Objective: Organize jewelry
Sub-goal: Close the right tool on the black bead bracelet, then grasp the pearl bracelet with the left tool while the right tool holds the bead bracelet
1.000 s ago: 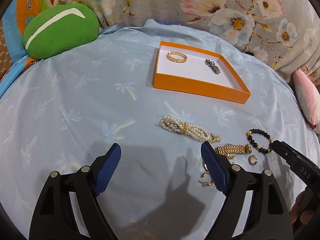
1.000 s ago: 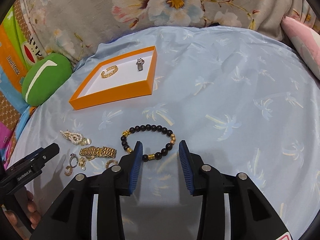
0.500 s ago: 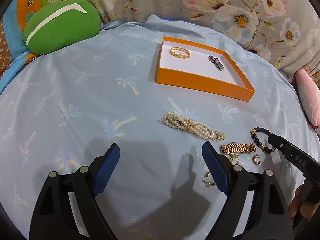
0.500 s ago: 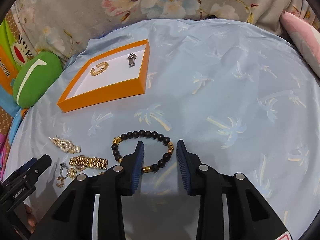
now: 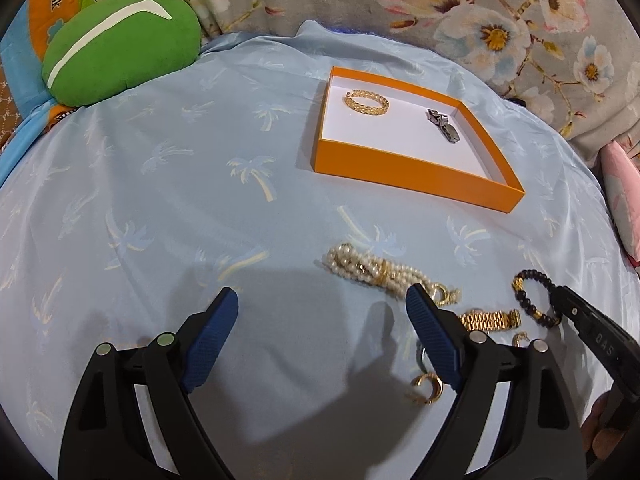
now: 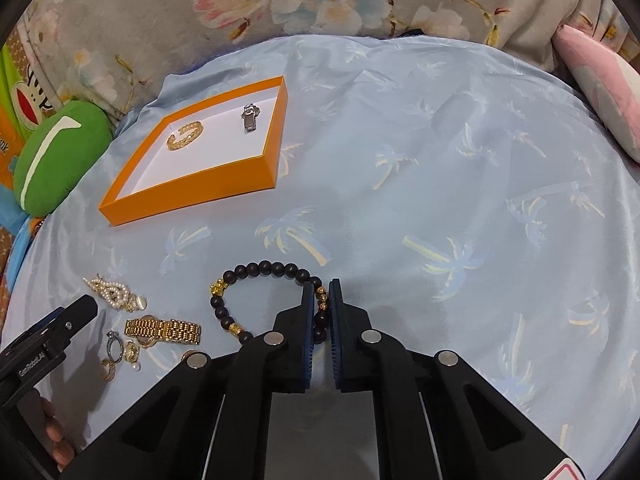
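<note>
My right gripper is closed on one side of the black bead bracelet, which lies on the blue sheet near me, well apart from the orange box. The pads catch only a few beads, so I think the grip is thin. If I lift fast, the round beads can slip out, or the loop can swing and fall before the box. The sheet is soft and wrinkled, so a dropped bracelet can roll into a fold. The box wall stands up, so the hanging loop can hit the rim if I carry it low. Inside the box lie already a gold bangle and a silver clasp; I must not drop on them. My left gripper is wide open and holds nothing, beside the pearl bracelet and gold watch band.
</note>
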`<action>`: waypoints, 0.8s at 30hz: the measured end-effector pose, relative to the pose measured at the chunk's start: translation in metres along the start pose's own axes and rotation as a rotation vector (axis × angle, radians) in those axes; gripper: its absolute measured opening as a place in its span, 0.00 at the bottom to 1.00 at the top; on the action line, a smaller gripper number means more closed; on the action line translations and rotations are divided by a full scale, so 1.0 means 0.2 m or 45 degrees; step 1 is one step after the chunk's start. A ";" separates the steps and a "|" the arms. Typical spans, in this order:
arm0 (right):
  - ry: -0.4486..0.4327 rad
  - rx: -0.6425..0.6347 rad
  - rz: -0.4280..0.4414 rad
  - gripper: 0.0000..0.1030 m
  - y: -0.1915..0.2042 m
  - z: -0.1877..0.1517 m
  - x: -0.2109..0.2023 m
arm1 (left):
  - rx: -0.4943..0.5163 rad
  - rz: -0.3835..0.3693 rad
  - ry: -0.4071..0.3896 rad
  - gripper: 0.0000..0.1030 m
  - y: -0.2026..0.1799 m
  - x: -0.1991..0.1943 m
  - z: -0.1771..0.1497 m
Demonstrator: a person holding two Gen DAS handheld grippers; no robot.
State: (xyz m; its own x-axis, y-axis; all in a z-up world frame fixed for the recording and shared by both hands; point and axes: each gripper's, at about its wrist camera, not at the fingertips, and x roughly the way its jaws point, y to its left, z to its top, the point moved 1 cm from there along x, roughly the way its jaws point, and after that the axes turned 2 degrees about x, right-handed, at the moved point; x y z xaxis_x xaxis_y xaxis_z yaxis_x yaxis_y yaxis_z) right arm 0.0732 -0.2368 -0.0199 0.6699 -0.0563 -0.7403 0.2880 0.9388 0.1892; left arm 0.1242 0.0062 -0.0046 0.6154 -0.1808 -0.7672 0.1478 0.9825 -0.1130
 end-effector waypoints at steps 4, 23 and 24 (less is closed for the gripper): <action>0.001 0.017 0.019 0.07 0.00 0.00 0.00 | -0.010 0.025 0.015 0.81 -0.04 0.05 0.05; 0.001 0.039 0.047 0.07 -0.02 -0.01 0.00 | 0.066 0.209 0.039 0.78 -0.02 0.02 -0.01; 0.001 0.039 0.047 0.07 -0.02 -0.01 0.00 | 0.060 0.209 0.036 0.78 -0.01 0.01 -0.02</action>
State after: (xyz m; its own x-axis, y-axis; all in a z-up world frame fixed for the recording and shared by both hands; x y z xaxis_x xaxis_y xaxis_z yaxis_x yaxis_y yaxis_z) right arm 0.0715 -0.2397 -0.0213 0.6800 -0.0219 -0.7328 0.2838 0.9295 0.2356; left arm 0.1227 0.0048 -0.0087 0.6120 -0.0159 -0.7907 0.0834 0.9955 0.0445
